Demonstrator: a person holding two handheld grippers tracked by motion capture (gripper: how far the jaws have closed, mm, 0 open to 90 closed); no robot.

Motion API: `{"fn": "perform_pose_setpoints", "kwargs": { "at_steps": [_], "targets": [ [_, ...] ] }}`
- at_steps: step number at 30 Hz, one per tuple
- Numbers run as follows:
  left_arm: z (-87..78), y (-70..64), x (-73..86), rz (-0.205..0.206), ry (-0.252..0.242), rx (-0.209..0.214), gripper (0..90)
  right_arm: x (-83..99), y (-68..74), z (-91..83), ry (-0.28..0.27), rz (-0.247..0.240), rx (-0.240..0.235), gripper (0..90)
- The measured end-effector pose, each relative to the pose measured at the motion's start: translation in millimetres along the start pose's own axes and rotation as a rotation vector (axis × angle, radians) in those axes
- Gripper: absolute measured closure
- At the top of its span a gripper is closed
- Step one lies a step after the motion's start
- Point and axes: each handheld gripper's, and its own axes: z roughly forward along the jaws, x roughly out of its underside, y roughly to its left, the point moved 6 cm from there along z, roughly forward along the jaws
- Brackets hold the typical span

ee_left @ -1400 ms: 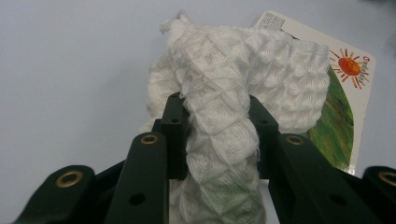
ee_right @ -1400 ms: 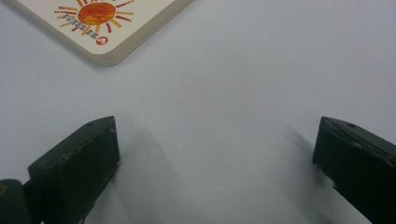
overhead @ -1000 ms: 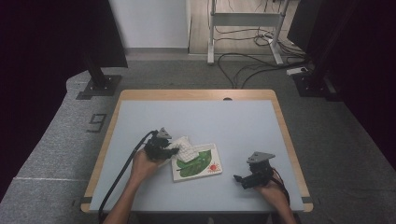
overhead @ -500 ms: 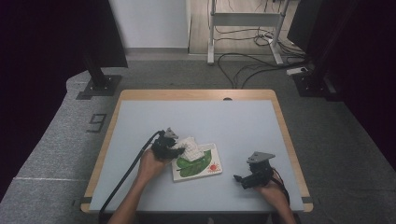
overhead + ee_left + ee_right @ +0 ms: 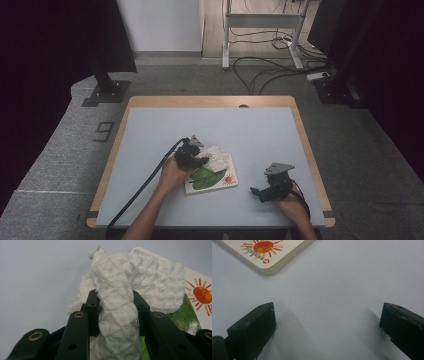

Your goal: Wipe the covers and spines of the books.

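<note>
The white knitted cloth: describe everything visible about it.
The white knitted cloth is soft and off-white, with a raised diamond pattern and loose threads at its edges. It is bunched, not flat. One fold is pinched between the jaws of the left hand-held gripper; the rest lies over the picture book with a sun and green leaf on its cover.

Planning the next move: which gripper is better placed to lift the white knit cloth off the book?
Left. The left gripper is shut on the white knit cloth over the book; the right gripper is open, apart on bare table.

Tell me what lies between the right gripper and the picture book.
Only bare table: the high view shows nothing between the right gripper and the picture book.
</note>
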Motion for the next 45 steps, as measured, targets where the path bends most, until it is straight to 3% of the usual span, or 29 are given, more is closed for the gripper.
{"fn": "perform_pose_setpoints", "kwargs": {
  "at_steps": [27, 32, 45],
  "targets": [
    [44.6, -33.8, -50.0, 0.070, 0.005, 0.061, 65.1, 0.0, 0.0, 0.0, 0.000, 0.000, 0.000, 0.0],
    [47.6, -36.9, -50.7, 0.066, -0.013, 0.070, 65.0, 0.1, 0.0, 0.0, 0.000, 0.000, 0.000, 0.0],
    [40.6, -60.9, -42.2, 0.131, 0.012, 0.094, 65.0, 0.0, 0.1, 0.0, -0.002, 0.001, 0.001, 0.0]
  ]
}}
